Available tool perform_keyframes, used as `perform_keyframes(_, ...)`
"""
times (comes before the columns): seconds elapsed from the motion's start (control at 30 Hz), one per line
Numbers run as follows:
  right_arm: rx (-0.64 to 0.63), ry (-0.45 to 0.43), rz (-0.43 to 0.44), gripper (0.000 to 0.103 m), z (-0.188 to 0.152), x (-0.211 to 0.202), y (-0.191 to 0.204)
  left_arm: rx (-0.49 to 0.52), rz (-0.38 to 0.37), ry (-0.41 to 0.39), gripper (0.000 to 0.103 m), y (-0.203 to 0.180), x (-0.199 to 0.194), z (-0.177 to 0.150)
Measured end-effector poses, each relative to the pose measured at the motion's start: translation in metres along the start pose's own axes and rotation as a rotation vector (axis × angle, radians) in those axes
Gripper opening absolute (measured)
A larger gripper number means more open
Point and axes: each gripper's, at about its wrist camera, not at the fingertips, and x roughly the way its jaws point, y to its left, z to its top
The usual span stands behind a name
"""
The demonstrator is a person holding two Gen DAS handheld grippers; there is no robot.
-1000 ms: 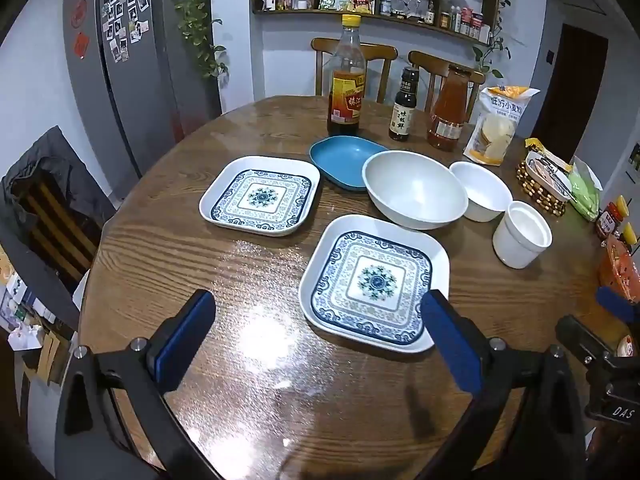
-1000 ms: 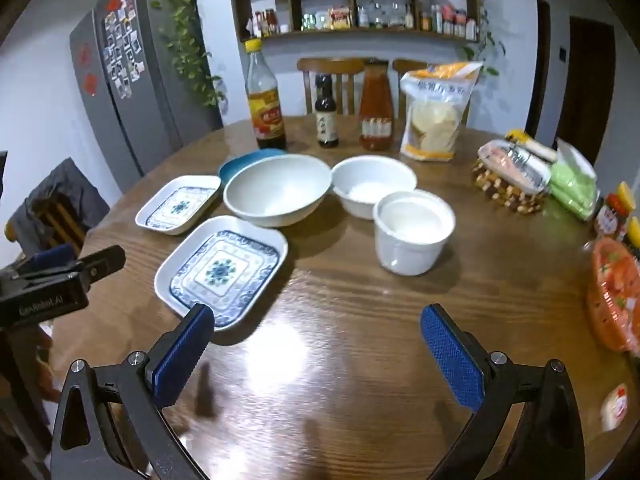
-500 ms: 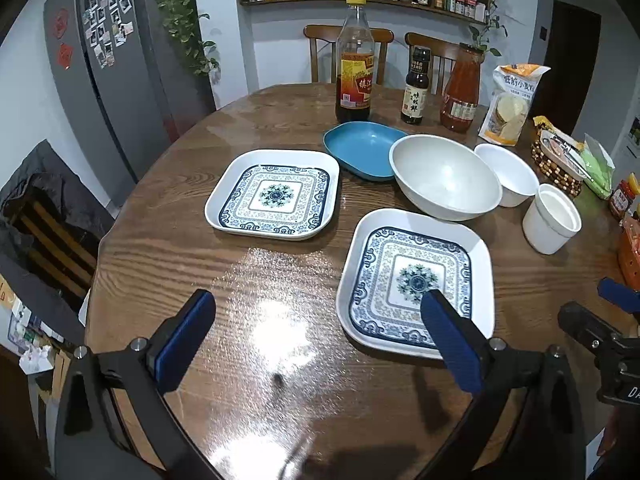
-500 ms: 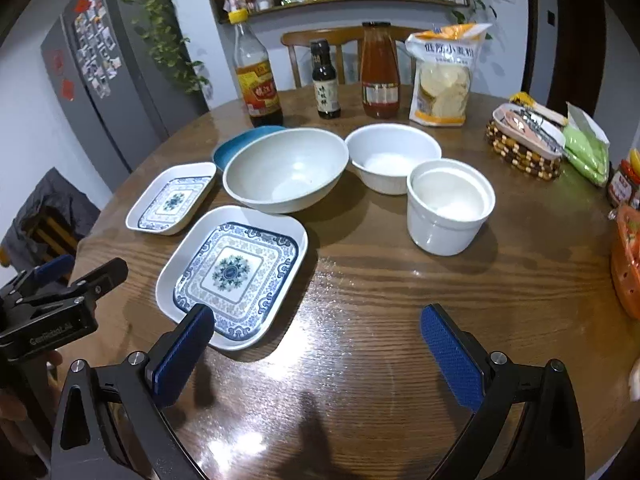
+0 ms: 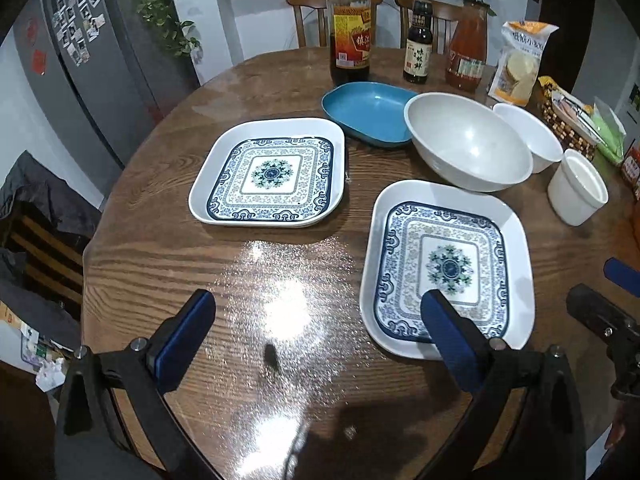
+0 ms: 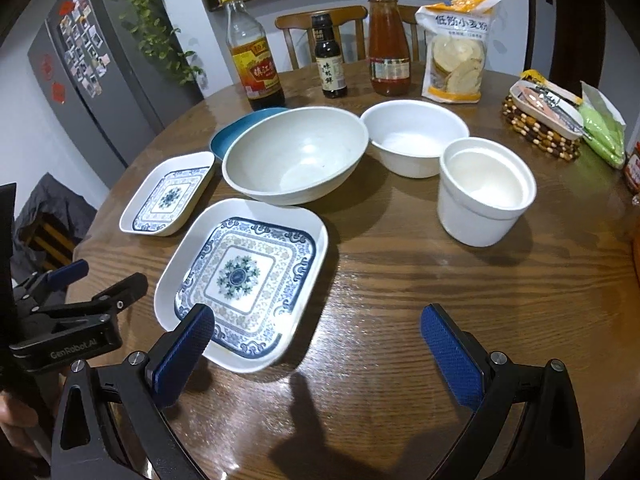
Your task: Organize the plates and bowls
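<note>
Two square white plates with blue patterns lie on the round wooden table (image 5: 168,240): a far plate (image 5: 270,172) (image 6: 170,196) and a near plate (image 5: 448,266) (image 6: 244,276). Behind them sit a blue dish (image 5: 366,112) (image 6: 232,134), a large white bowl (image 5: 466,146) (image 6: 296,154), a smaller white bowl (image 5: 530,136) (image 6: 414,136) and a white cup (image 5: 578,188) (image 6: 484,190). My left gripper (image 5: 316,332) is open above bare wood, its right finger over the near plate's corner. My right gripper (image 6: 316,340) is open, its left finger over that plate's near edge.
Three bottles (image 6: 254,52) (image 6: 330,58) (image 6: 388,46) and a snack bag (image 6: 456,50) line the table's back. A woven coaster with packets (image 6: 546,116) sits at the right. Chairs (image 5: 312,16) stand behind; a fridge (image 5: 92,60) stands left.
Both grippers have moved forward and lower toward the dishes, so the plates and bowls look larger. Nothing on the table has shifted. Both stay open.
</note>
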Motion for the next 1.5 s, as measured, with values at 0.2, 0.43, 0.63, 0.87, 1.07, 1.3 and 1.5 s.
perform_keyframes(0.2,0.015,0.027,-0.009,0.103,0.002,0.013,0.003,0.008,-0.051,0.052,0.103,0.000,0.017,0.007)
perform_keyframes(0.43,0.053,0.047,-0.015,0.103,0.003,0.022,0.001,0.009,-0.127,0.080,0.100,-0.005,0.031,0.012)
perform_keyframes(0.63,0.059,0.047,-0.018,0.099,0.007,0.030,0.002,0.036,-0.151,0.090,0.086,-0.011,0.042,0.019)
perform_keyframes(0.87,0.068,0.103,0.006,0.064,0.005,0.045,0.003,0.012,-0.210,0.143,0.058,-0.010,0.055,0.019)
perform_keyframes(1.07,0.068,0.139,0.037,0.029,0.004,0.054,0.004,0.032,-0.234,0.154,0.040,-0.012,0.060,0.016)
perform_keyframes(1.3,0.062,0.154,0.053,0.011,0.003,0.053,0.002,0.043,-0.239,0.154,0.022,-0.017,0.057,0.014)
perform_keyframes(1.5,0.021,0.158,0.107,0.011,-0.005,0.036,0.014,0.017,-0.227,0.136,0.022,-0.007,0.031,-0.001)
